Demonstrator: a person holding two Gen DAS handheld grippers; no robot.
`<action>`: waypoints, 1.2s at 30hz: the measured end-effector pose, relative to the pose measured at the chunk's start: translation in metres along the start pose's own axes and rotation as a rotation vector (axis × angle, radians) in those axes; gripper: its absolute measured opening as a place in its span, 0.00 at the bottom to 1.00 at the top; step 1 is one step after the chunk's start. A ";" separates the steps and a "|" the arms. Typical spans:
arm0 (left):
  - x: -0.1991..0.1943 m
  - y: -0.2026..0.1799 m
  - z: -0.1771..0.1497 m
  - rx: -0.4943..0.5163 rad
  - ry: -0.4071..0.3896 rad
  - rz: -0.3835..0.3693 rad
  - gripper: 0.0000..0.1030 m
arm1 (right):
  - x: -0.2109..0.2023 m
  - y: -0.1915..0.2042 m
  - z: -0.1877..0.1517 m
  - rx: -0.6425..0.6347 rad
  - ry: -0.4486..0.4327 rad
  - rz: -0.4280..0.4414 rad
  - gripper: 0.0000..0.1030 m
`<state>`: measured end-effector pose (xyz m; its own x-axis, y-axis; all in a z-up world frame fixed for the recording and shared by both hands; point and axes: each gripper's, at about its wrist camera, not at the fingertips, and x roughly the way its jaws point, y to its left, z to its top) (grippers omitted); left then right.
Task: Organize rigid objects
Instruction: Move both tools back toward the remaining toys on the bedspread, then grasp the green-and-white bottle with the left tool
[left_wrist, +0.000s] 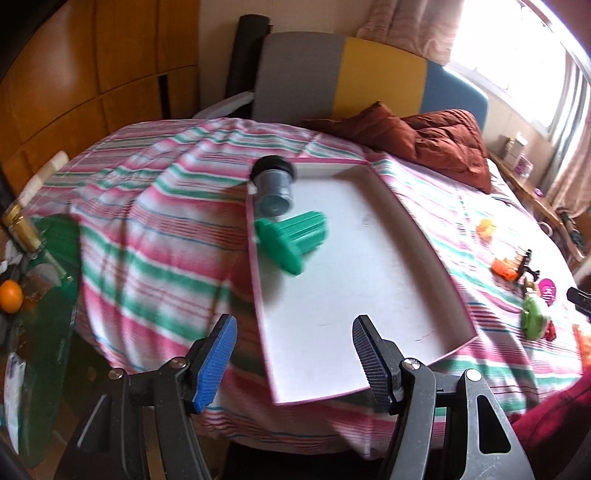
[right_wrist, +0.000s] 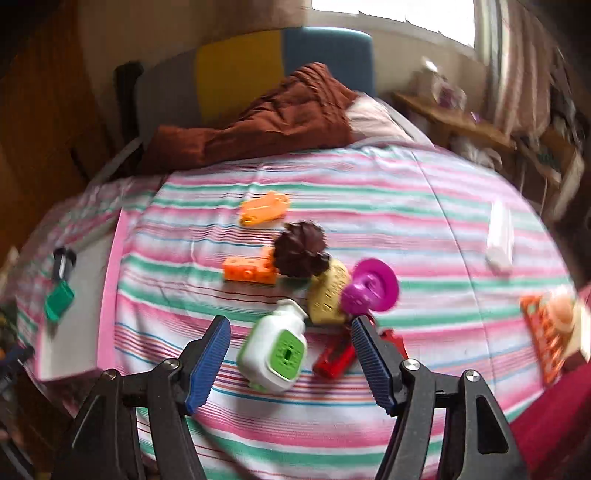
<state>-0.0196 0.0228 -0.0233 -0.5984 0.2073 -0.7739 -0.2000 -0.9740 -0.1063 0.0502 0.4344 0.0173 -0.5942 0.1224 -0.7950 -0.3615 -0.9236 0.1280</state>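
Lower right gripper (right_wrist: 290, 350), jaws spread, squarely over white-and-green plastic bottle (right_wrist: 275, 350) lying on striped bedsheet (right_wrist: 406, 229), pinch mid-body, carry to pink-rimmed white tray (left_wrist: 354, 258); left gripper (left_wrist: 293, 354) spread, empty

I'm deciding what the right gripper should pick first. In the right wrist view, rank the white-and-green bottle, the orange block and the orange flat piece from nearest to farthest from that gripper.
1. White-and-green bottle: lying just ahead of the open right gripper, between its fingers.
2. Orange block: farther up the striped bedspread, left of the dark brown piece.
3. Orange flat piece: farthest, toward the pillows.
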 end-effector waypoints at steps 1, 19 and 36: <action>0.000 -0.005 0.001 0.014 -0.001 -0.008 0.64 | -0.002 -0.012 0.000 0.048 -0.002 0.007 0.67; 0.039 -0.208 0.006 0.314 0.199 -0.547 0.71 | -0.024 -0.084 -0.014 0.428 -0.117 0.145 0.67; 0.110 -0.311 -0.002 0.343 0.331 -0.575 0.53 | -0.019 -0.098 -0.018 0.499 -0.109 0.231 0.67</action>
<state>-0.0222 0.3480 -0.0768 -0.0723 0.5839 -0.8086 -0.6744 -0.6259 -0.3917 0.1097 0.5157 0.0095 -0.7596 -0.0009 -0.6504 -0.4937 -0.6502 0.5775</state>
